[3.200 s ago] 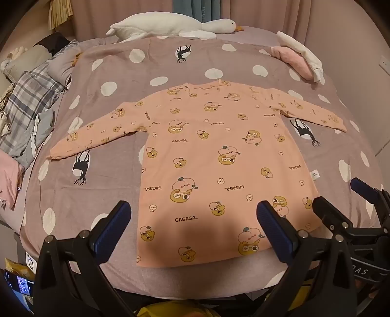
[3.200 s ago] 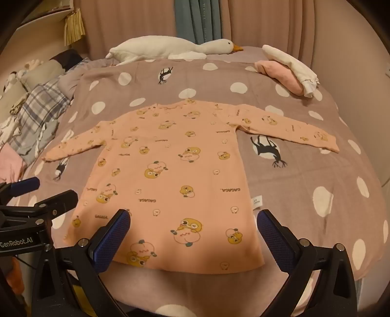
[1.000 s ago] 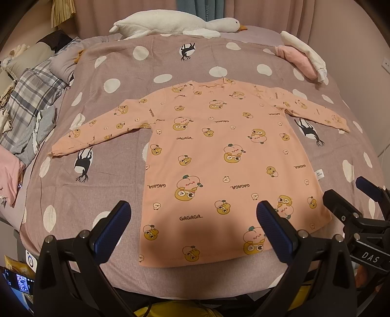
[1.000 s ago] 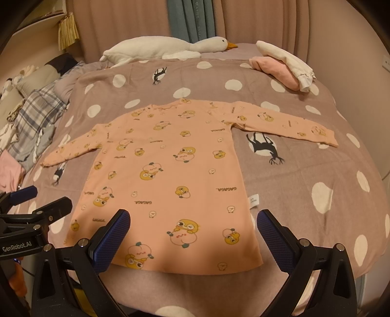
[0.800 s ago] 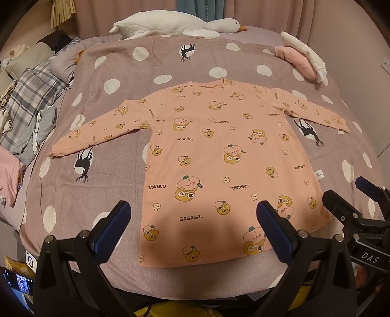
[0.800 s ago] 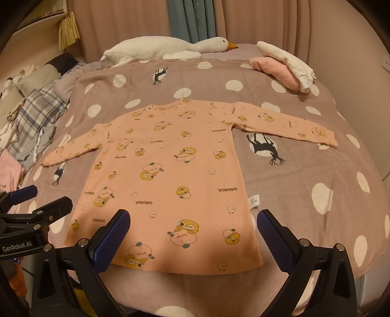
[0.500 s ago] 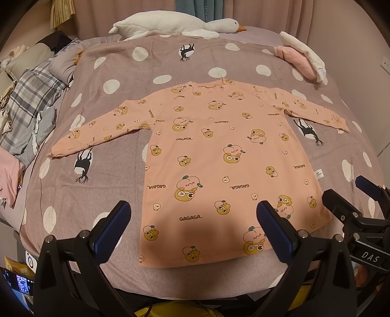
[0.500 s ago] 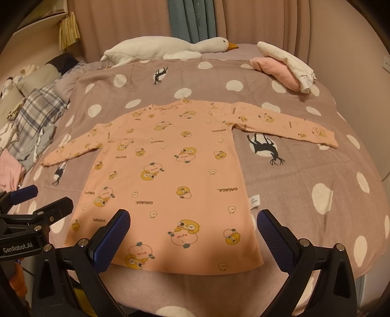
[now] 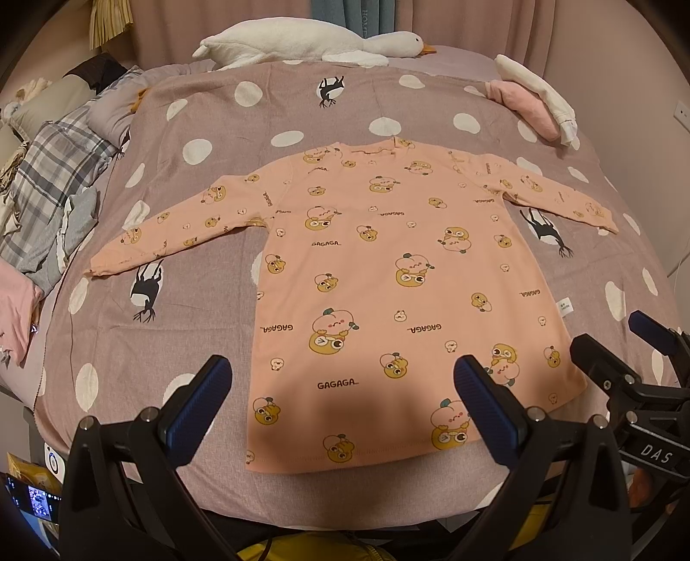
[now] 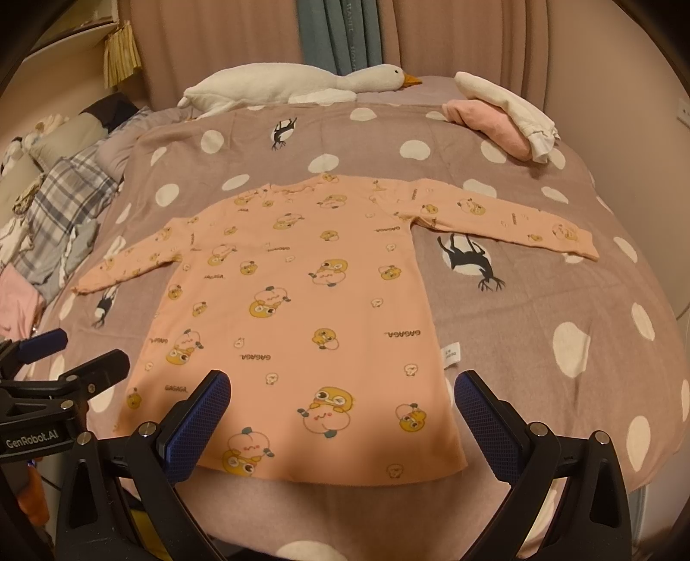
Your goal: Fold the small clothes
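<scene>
Shirt (image 9: 388,285): peach, long-sleeved, cartoon print, lying flat and unfolded on the bedspread (image 9: 241,125), both sleeves spread out sideways, hem toward the cameras. Left gripper (image 9: 340,403): jaws spread wide, empty, above the hem. Right gripper (image 10: 343,420): jaws likewise spread, empty, above the hem's right part. Bedspread: mauve with white dots. Goose plush (image 9: 302,41): white, at the far edge. Folded clothes (image 10: 500,118): pink and white, far right corner. Plaid cloth (image 9: 47,172): heaped at the left.

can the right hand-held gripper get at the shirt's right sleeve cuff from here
Probably yes: the peach cartoon-print long-sleeved shirt lies flat, its sleeve cuff uncovered, and the right hand-held gripper is open.
</scene>
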Motion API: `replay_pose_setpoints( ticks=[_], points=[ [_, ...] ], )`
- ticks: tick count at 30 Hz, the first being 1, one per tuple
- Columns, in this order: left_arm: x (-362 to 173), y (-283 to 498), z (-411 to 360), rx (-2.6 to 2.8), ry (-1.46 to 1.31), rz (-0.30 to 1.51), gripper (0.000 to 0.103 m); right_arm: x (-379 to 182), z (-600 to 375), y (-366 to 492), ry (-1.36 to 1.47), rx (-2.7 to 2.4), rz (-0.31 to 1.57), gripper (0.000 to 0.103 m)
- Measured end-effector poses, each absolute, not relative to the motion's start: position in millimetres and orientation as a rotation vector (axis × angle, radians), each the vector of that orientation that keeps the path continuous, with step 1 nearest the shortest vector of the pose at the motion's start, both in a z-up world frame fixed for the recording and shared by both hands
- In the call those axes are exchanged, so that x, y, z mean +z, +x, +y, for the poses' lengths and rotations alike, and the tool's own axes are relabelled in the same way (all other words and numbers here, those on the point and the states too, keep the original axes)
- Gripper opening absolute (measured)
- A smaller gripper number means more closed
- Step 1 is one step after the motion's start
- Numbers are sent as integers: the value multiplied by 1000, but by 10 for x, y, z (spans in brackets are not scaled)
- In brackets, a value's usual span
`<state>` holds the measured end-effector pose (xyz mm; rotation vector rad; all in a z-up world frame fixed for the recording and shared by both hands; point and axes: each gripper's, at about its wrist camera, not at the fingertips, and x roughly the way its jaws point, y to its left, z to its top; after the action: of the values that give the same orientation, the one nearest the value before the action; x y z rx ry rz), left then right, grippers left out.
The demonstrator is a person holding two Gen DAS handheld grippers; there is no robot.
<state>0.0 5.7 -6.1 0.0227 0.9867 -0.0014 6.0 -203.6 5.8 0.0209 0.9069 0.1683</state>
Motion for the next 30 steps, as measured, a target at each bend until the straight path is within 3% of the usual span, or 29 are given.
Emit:
replay_pose_setpoints(
  ticks=[9, 16, 21, 30],
  points=[
    [-94, 18, 52, -1, 15, 992, 103, 53, -2048, 66, 43, 181, 911, 103],
    [-300, 232, 238, -52, -153, 1044, 103, -147, -2300, 132, 320, 347, 935, 103],
    [-495, 431, 459, -142, -402, 1074, 103, -314, -2673, 217, 497, 351, 903, 103],
    [-383, 843, 519, -155, -455, 1005, 103, -643, -3670, 634, 651, 133, 863, 103]
  ],
)
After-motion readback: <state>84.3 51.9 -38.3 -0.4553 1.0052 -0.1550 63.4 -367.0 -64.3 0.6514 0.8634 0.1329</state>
